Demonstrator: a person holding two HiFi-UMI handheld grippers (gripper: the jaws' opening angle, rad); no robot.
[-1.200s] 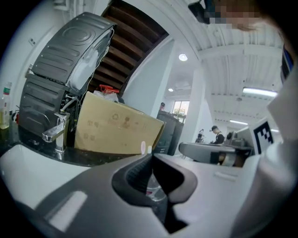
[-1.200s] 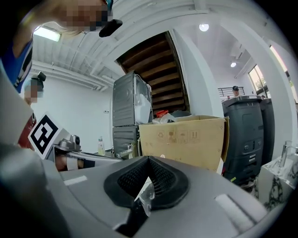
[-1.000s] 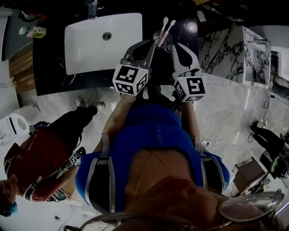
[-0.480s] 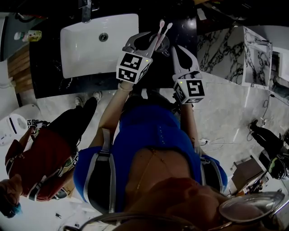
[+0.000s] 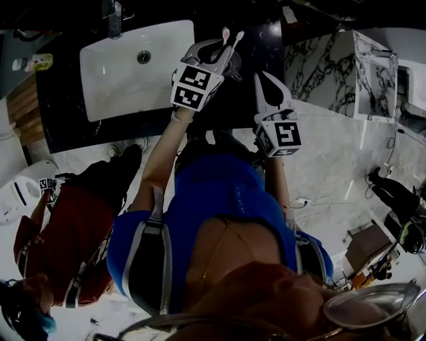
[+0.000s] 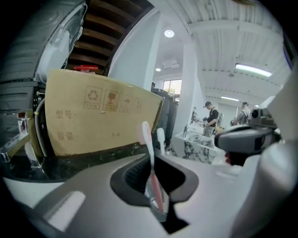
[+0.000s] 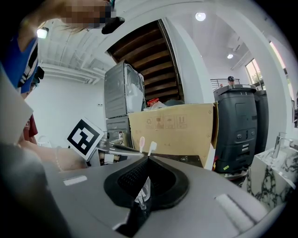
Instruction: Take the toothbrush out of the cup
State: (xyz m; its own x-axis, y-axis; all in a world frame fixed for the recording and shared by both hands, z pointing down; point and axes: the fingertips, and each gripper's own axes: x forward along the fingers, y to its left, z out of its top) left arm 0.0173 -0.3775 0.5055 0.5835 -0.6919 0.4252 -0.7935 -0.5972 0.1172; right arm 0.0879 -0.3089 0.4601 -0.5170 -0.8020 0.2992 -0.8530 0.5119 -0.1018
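Observation:
A clear cup [image 5: 233, 65] stands on the black counter right of the sink, with a pink toothbrush [image 5: 225, 36] and a white toothbrush [image 5: 237, 40] upright in it. My left gripper [image 5: 223, 52] reaches over the cup from the left. In the left gripper view its jaws [image 6: 152, 155] are shut on the pink toothbrush [image 6: 151, 172], the white toothbrush [image 6: 160, 137] stands just behind, and the cup [image 6: 157, 207] shows below. My right gripper [image 5: 259, 75] is shut and empty, a little right of the cup. In the right gripper view the cup [image 7: 142, 190] shows beyond its jaws [image 7: 148, 157].
A white sink [image 5: 133, 63] with a faucet [image 5: 112, 13] lies left of the cup in the black counter [image 5: 66, 100]. A marble block [image 5: 346, 66] stands at the right. A cardboard box [image 6: 98, 114] rises behind the counter. Another person [image 5: 73, 226] stands at the lower left.
My left gripper has moved up and forward over the cup, onto the toothbrushes. My right gripper has stayed almost where it was, still shut.

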